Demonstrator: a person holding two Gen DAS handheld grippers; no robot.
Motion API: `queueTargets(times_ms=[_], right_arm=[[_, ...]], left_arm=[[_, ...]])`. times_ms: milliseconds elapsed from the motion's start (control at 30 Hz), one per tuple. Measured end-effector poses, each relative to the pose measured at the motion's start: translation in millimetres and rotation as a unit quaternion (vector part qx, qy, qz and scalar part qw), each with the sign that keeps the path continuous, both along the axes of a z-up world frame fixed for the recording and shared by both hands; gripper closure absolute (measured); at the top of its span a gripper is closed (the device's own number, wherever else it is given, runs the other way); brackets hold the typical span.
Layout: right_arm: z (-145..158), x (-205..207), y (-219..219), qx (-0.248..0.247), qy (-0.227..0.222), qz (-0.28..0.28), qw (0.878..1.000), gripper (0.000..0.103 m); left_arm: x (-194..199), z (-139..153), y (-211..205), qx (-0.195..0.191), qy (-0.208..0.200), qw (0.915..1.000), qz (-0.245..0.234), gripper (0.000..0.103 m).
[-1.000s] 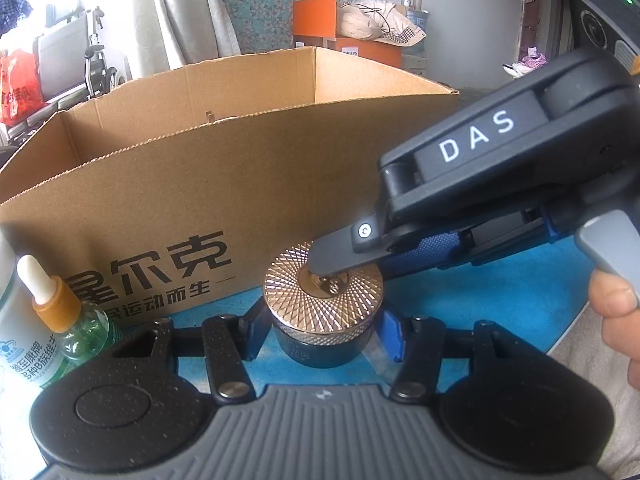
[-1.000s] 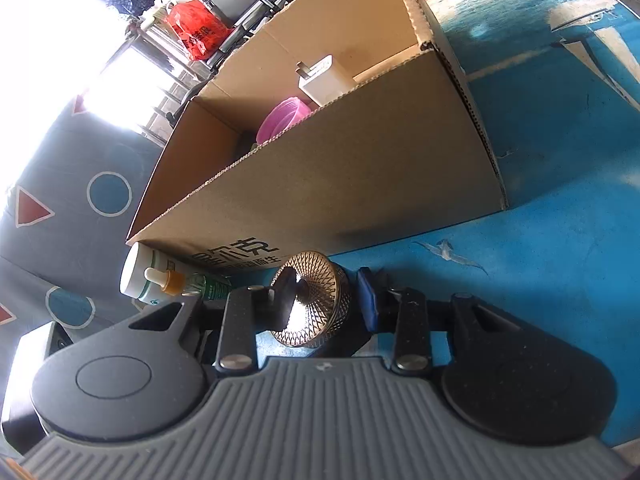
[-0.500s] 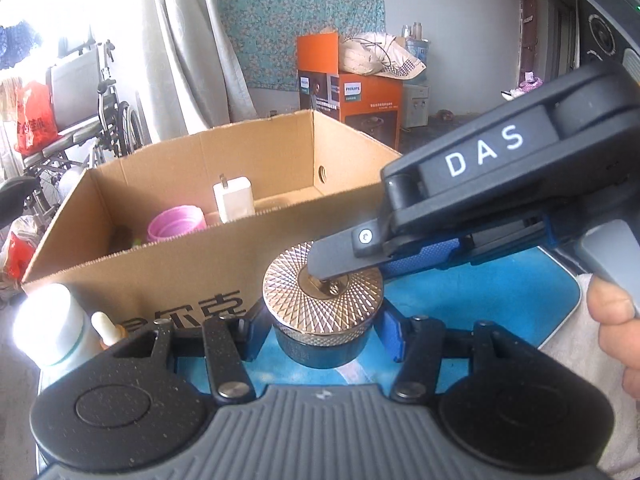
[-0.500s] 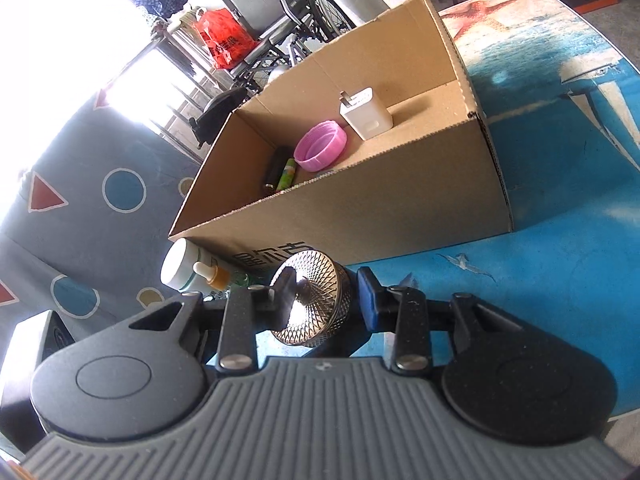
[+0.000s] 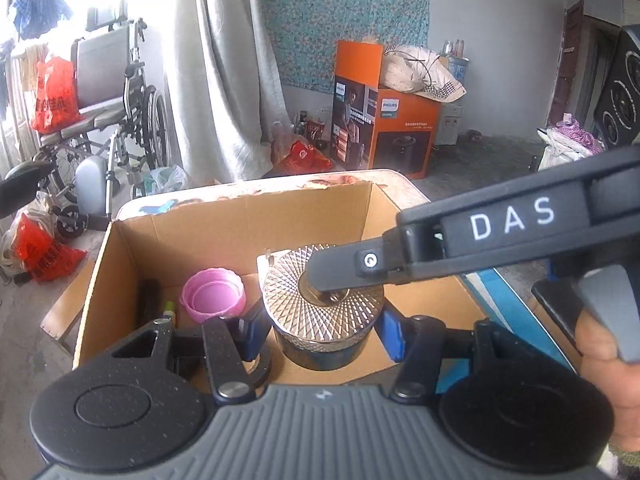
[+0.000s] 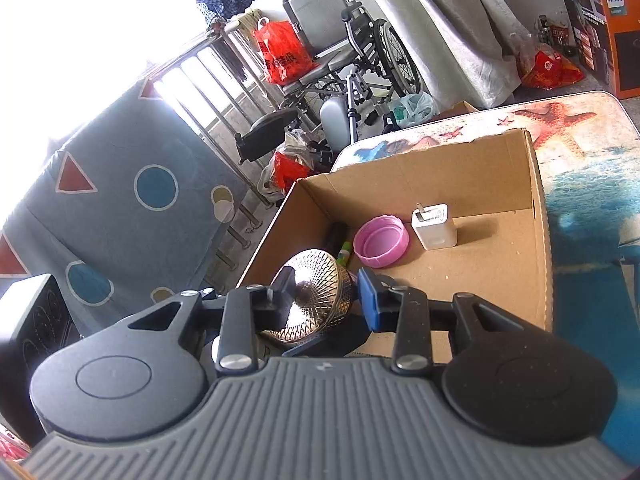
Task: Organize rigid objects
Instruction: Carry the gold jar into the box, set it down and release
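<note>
- Gripping a round dark jar with a gold diamond-patterned metal lid by its sides, the left gripper is pressing its blue pads against the jar's body and holding it over the near part of the open brown cardboard box.
- The right gripper is reaching in from the side, its jaws pinching the jar top to bottom; one black finger is lying on the knob at the lid's middle, while a hand is squeezing the grey trigger.
- Inside the box, just beyond the jar, a pink round plastic cap is lying open side up on the floor.
- A white plug-in charger block is standing just beside the cap, prongs up.
- A dark tube and a green-tipped stick are lying against the box's left wall.
- The box is sitting on a blue sea-print tabletop.
- Farther off, a wheelchair and an orange carton are standing on the floor.
</note>
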State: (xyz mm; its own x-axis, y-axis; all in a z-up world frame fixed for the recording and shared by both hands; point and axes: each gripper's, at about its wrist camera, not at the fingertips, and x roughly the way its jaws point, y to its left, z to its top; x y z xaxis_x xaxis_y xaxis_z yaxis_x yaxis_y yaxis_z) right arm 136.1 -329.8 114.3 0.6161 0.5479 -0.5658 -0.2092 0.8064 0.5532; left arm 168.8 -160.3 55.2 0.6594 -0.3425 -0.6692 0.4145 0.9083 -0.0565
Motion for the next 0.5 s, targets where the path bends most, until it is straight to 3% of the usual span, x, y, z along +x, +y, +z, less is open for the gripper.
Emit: queueTargets(times_ms=[300,500], right_arm=[[-48.8,105.6,6.3,-0.038,0.129,0.026,0.991,0.068],[-78.6,133.8,10.3,-0.058,0.176,0.038,0.982,0.068]], left_arm=[[82.9,-43.4,-5.3,0.019,0.134,0.9903,0.029,0.046],[102.3,-65.7,-15.1,0.029,0.185,0.9815,0.04,0.046]])
